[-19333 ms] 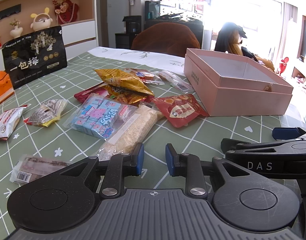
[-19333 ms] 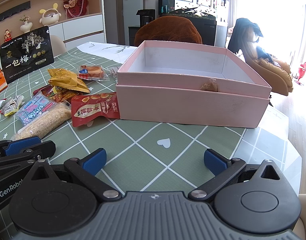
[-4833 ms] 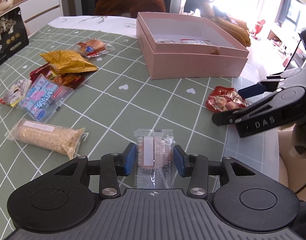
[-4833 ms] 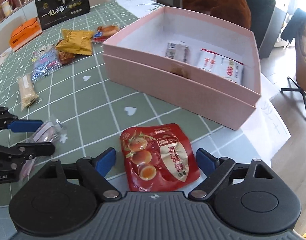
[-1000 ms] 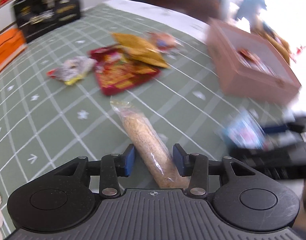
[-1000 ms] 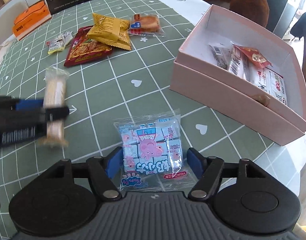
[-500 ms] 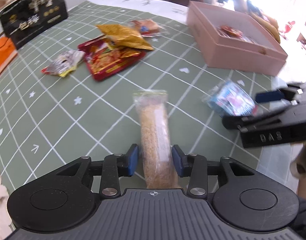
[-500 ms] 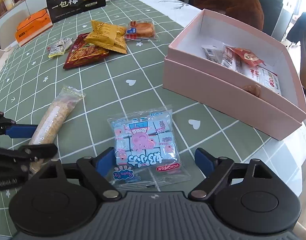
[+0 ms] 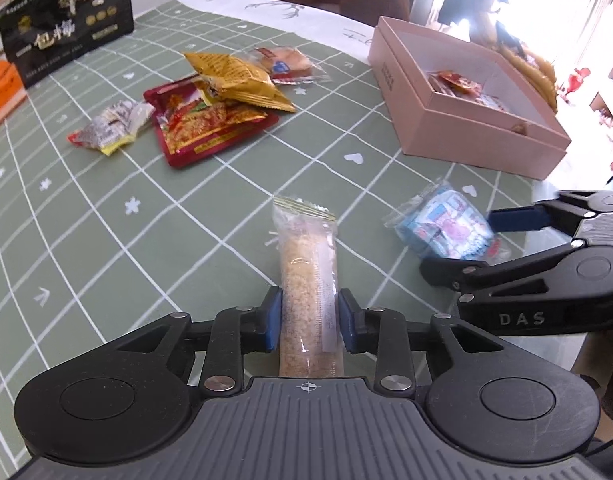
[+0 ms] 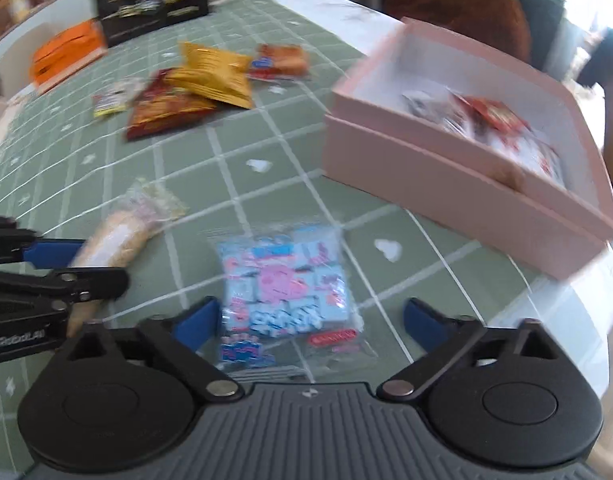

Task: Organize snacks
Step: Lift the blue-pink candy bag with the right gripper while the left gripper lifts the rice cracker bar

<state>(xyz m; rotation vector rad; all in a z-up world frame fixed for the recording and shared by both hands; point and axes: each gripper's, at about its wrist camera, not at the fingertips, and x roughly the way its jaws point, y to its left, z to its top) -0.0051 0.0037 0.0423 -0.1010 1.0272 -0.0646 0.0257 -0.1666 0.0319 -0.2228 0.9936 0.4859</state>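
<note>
Grain bar packet (image 9: 308,280) is seen lengthwise between the blue pads of the left gripper (image 9: 309,316), lower centre of the left wrist view; the jaws have just been closing and both pads are pressed against its sides. Blue cartoon snack pack (image 10: 284,284) is seen flat on the green checked surface (image 9: 106,220), between the widely spread jaws of the right gripper (image 10: 310,316); these have just narrowed slightly, with a clear gap on the pack's right side. Pink box (image 10: 458,184), upper right of the right wrist view, is noted to hold several packets. Loose snacks are recorded at upper left.
</note>
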